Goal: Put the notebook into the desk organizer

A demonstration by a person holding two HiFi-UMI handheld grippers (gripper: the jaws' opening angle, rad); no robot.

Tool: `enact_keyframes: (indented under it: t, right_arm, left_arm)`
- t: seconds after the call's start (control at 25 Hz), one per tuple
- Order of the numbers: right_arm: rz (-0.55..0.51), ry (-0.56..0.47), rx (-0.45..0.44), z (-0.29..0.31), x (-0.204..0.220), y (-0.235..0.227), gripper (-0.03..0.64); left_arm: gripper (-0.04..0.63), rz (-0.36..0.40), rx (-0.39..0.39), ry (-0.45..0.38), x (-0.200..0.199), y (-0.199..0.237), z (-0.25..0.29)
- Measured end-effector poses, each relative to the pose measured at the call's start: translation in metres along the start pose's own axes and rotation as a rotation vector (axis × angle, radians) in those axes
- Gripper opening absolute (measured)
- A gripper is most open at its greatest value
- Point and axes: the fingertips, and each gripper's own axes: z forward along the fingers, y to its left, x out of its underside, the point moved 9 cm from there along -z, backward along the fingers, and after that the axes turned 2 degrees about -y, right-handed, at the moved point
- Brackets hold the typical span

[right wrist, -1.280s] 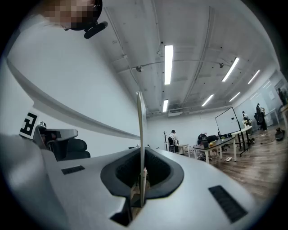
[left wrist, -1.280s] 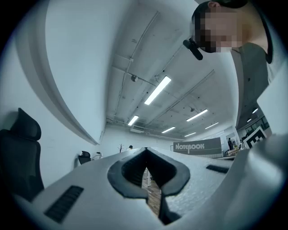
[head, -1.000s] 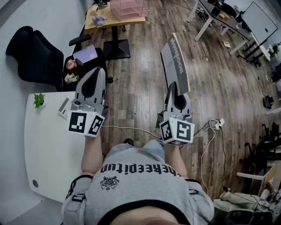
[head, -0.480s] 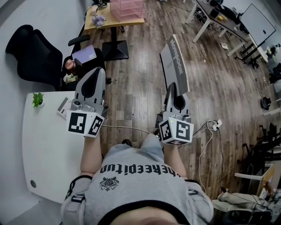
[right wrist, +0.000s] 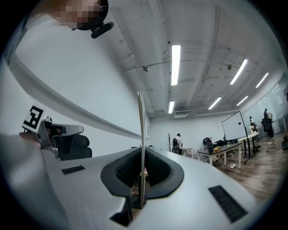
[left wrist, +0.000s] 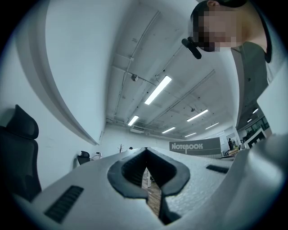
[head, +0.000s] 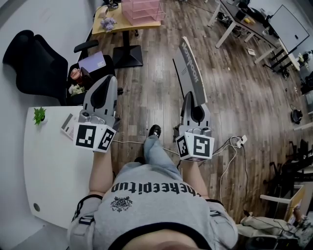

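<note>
The white table (head: 49, 176) fills the lower left of the head view. Beyond the table stands a black chair (head: 32, 61). Far beyond the table is a wooden desk (head: 120, 25) which carries the pink desk organizer (head: 144, 9). The grey notebook (head: 190, 68) is well to the right of the table, in the air above the floor. It stands on edge, its lower end clamped between the jaws of the right gripper (head: 190, 96). The left gripper (head: 108, 78), just beside the table's right edge, has its jaws together with nothing in them. A small plant (head: 39, 115) stands on the table's far corner.
</note>
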Motion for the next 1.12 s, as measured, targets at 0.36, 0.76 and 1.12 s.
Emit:
enact_keyframes:
  t: [0.36, 0.76, 1.12]
  right_arm:
    - [0.018, 0.013, 0.016, 0.086, 0.018, -0.041, 0.009]
    - [0.047, -0.004, 0.01, 0.186, 0.024, -0.103, 0.009]
    - [0.085, -0.021, -0.03, 0.251, 0.039, -0.151, 0.009]
  left_arm:
    - [0.003, -0.007, 0.017, 0.001, 0.031, 0.023, 0.094]
    - [0.003, -0.003, 0.005, -0.012, 0.058, 0.04, 0.199]
    - [0.003, 0.031, -0.023, -0.008, 0.078, 0.04, 0.266]
